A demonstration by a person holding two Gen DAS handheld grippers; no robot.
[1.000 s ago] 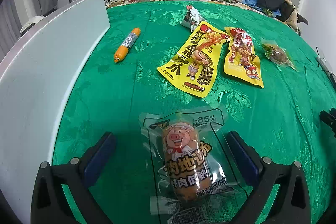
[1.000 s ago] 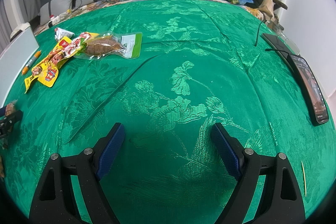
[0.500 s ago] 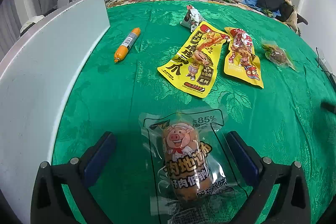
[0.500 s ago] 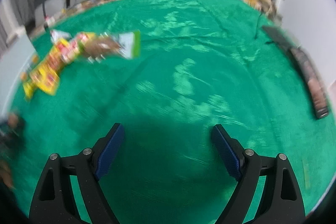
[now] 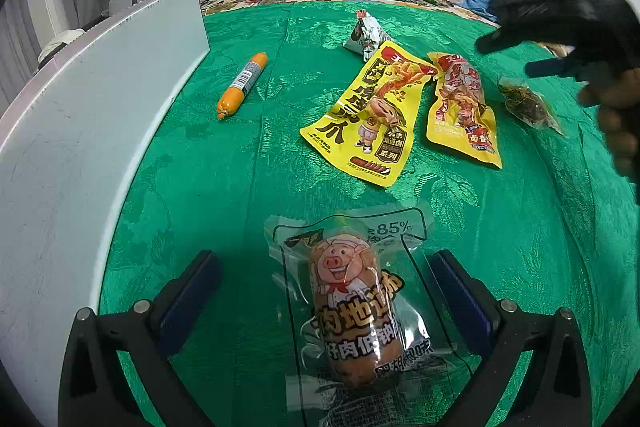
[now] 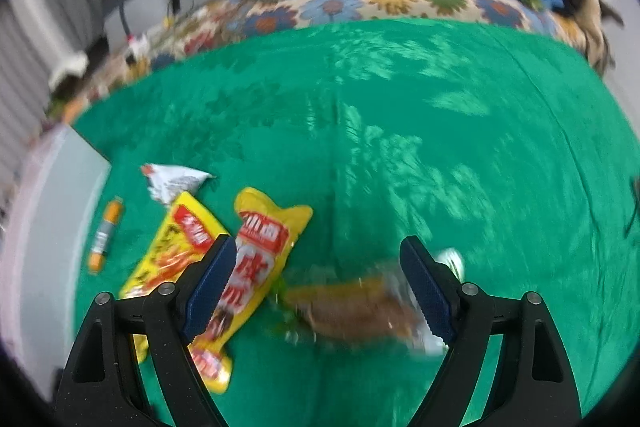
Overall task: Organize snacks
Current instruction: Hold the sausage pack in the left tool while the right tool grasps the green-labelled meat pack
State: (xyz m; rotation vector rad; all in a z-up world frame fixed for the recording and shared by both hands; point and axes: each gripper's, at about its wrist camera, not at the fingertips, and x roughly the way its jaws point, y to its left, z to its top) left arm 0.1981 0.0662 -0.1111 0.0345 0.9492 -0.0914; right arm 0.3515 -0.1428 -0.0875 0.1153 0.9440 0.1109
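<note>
The left gripper (image 5: 320,291) stands spread wide around the clear vacuum pouch of pig-printed sausage (image 5: 352,311), pads not touching it, while the right gripper (image 6: 316,287), jaws closing a little but far apart and empty, hangs over the blurred clear pack of brown snack (image 6: 360,311) just right of the two yellow packets (image 6: 224,267). I'd judge that pack light, floppy and slick. It is best pinched across its firm brown filling, since the thin film edge would likely slip on the green brocade cloth (image 6: 400,147).
</note>
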